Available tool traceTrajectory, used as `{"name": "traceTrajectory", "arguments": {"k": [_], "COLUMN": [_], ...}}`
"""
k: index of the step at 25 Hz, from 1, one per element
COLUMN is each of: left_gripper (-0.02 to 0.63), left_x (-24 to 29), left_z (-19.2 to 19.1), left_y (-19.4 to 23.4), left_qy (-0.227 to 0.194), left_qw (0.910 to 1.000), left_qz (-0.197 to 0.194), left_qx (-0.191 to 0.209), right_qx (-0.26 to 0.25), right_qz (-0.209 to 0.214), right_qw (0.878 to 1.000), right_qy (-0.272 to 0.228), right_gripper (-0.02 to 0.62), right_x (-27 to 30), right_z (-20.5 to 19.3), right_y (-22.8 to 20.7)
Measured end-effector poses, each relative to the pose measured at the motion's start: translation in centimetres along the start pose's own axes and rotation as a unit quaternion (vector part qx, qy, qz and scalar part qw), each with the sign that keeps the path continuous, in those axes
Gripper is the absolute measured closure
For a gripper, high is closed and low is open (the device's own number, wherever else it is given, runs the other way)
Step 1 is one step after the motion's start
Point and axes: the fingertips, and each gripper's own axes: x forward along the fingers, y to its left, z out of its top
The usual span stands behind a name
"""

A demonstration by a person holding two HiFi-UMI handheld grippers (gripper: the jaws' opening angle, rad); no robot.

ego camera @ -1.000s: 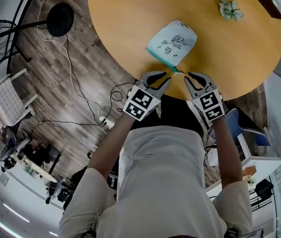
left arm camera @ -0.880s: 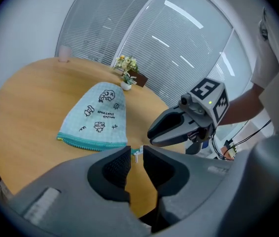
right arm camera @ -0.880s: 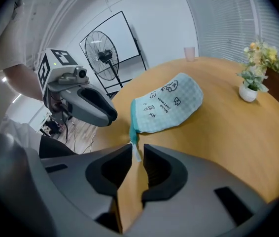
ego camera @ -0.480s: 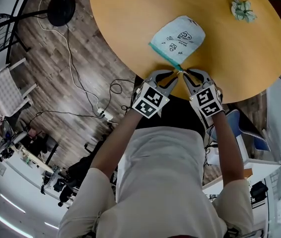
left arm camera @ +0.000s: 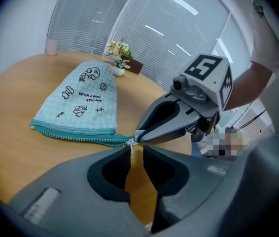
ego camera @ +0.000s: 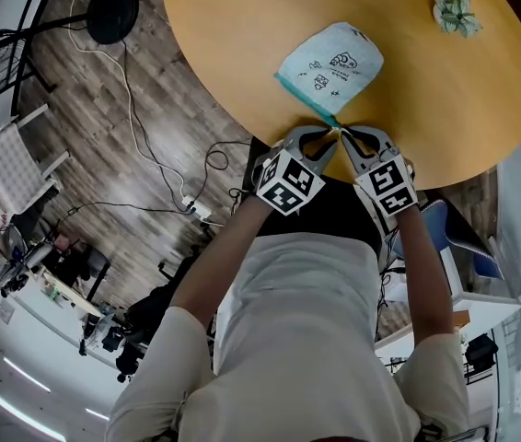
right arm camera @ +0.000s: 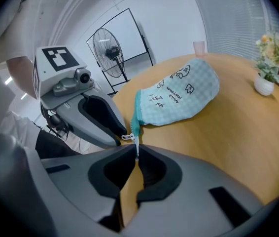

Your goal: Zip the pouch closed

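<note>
the pouch (ego camera: 329, 65) lay flat on the round table (ego camera: 242, 26), close to the edge nearest the person. its teal zip (ego camera: 305, 99) ran along the side that faced the floor. that zip was the long axis to mind: it started at the corner nearest the person and ran away and to the left across the wood.

both grippers met at that near corner, tip to tip, so neither was nearer than the other. the left gripper (ego camera: 327, 142) had its jaws pressed together on a thin white thread (left arm camera: 131, 147) at the zip's end. the right gripper (ego camera: 351, 138) was pinched on a small white pull (right arm camera: 136, 149) hanging from the slider (right arm camera: 126, 137).

whether the teeth had already meshed along the whole length could not be told. if they had not, the slider would likely need to travel along the teal line, away and leftward, with the other gripper holding the corner taut against that pull. tugging off that line could drag the light pouch along instead.
</note>
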Motion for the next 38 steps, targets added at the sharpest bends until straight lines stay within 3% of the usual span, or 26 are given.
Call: {"name": "traceTrajectory", "arguments": {"k": [8, 14, 22, 32, 38], "left_gripper": [0.522, 0.584, 0.586, 0.586, 0.586], "left_x": [0.1, 0.1, -1.3, -4.1, -5.0], "left_z": [0.5, 1.0, 2.7, 4.9, 5.4], "left_y": [0.3, 0.9, 0.8, 1.6, 2.0], "left_qy": [-0.005, -0.010, -0.006, 0.013, 0.025], "left_qw": [0.9999, 0.9996, 0.9995, 0.9983, 0.9986], "left_qz": [0.006, 0.014, -0.003, 0.001, 0.004], "left_qx": [0.008, 0.021, 0.031, 0.056, 0.046], "right_qx": [0.043, 0.055, 0.076, 0.064, 0.069], "right_qz": [0.017, 0.019, 0.025, 0.009, -0.010], "right_qw": [0.999, 0.998, 0.996, 0.998, 0.998], "right_qy": [-0.024, -0.029, -0.027, -0.016, -0.004], "right_gripper": [0.575, 0.577, 0.580, 0.580, 0.580], "right_x": [-0.6, -0.9, -2.3, -4.7, -5.8], "right_z": [0.6, 0.9, 1.7, 3.1, 3.0], "right_y": [0.0, -0.1, -0.5, -1.1, -1.8]}}
